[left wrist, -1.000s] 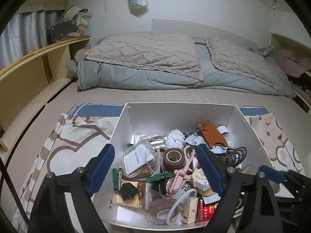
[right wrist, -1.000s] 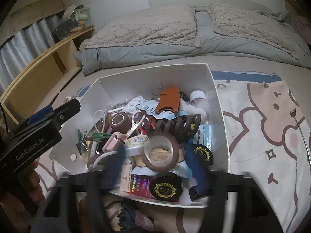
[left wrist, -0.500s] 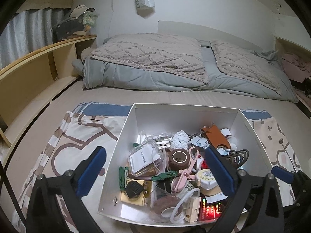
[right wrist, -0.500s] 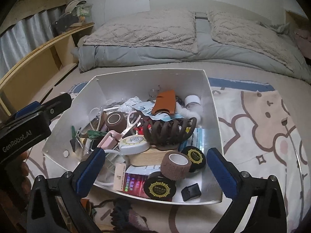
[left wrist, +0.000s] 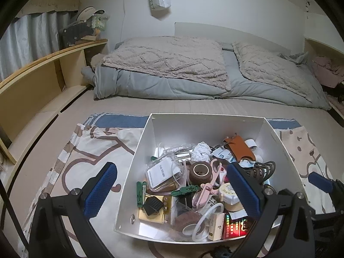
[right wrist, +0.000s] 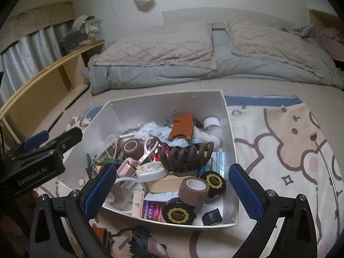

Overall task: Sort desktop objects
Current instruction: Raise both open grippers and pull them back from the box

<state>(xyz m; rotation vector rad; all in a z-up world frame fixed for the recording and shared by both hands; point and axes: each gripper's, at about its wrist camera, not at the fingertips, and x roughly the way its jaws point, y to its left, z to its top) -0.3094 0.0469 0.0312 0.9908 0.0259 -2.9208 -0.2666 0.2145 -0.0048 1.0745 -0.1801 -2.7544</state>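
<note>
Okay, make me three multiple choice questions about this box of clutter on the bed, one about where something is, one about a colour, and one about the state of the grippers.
1. Where does the brown hair claw lie?
A. In the white box
B. On the patterned cloth
C. On the wooden shelf

2. What colour are the scissors' handles?
A. Green
B. Pink
C. Black

3. How do the left gripper and right gripper stand?
A. Both shut on tape
B. One open, one shut
C. Both open, holding nothing

Answers: 1 A, the claw sits on the pile inside the box. 2 B, the loops are pale pink. 3 C, both pairs of blue pads stand wide apart and press on nothing.
</note>
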